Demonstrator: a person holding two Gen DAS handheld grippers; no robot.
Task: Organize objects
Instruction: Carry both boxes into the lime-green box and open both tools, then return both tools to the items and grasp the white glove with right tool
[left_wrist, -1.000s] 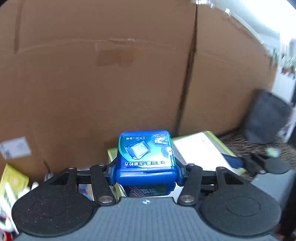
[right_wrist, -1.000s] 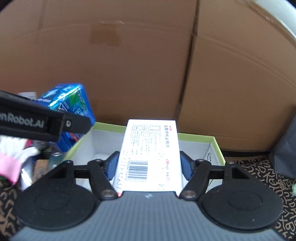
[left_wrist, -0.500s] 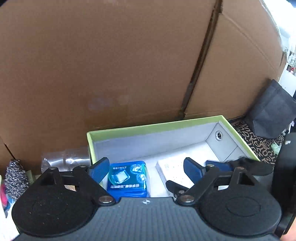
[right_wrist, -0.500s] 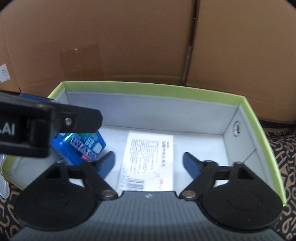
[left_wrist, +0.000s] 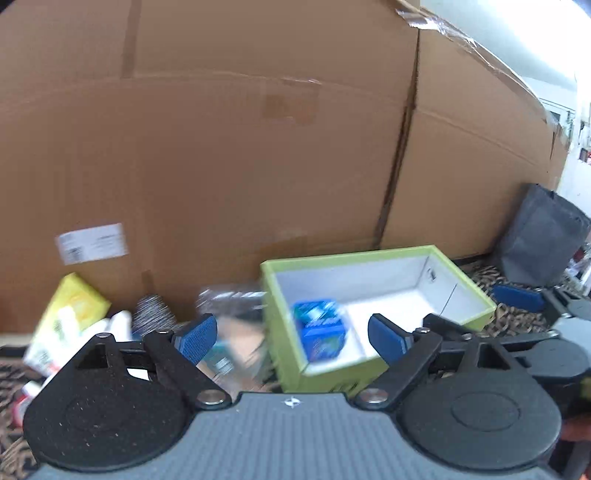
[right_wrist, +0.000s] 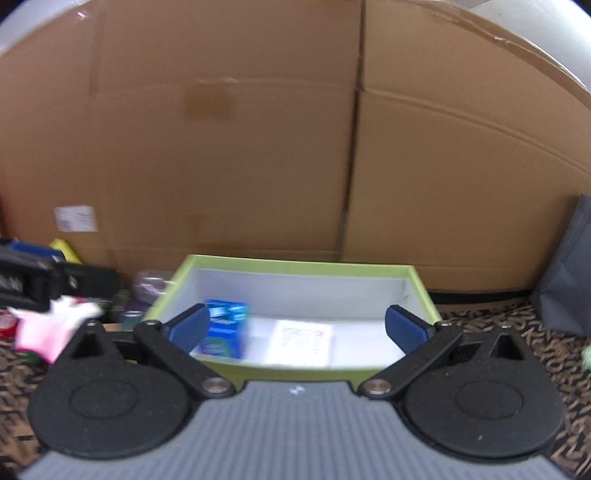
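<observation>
A green box with a white inside (left_wrist: 458, 284) (right_wrist: 421, 288) stands on the patterned floor against a cardboard wall. A blue packet (left_wrist: 319, 334) (right_wrist: 223, 328) lies in its left part. A white printed carton (right_wrist: 301, 341) lies flat in its middle. My left gripper (left_wrist: 291, 338) is open and empty, pulled back in front of the box's left corner. My right gripper (right_wrist: 295, 328) is open and empty, pulled back before the box's near wall. Both views are motion-blurred.
Loose items lie left of the box: a yellow carton (left_wrist: 64, 317), a clear plastic container (left_wrist: 229, 299), a steel scourer (left_wrist: 151, 314), a pink-white glove (right_wrist: 51, 326). A grey bag (left_wrist: 539, 240) stands at the right. Large cardboard boxes (right_wrist: 295, 147) close off the back.
Both grippers opened and let go of the blue packet and the white carton inside the green box, then drew back and up out of the box.
</observation>
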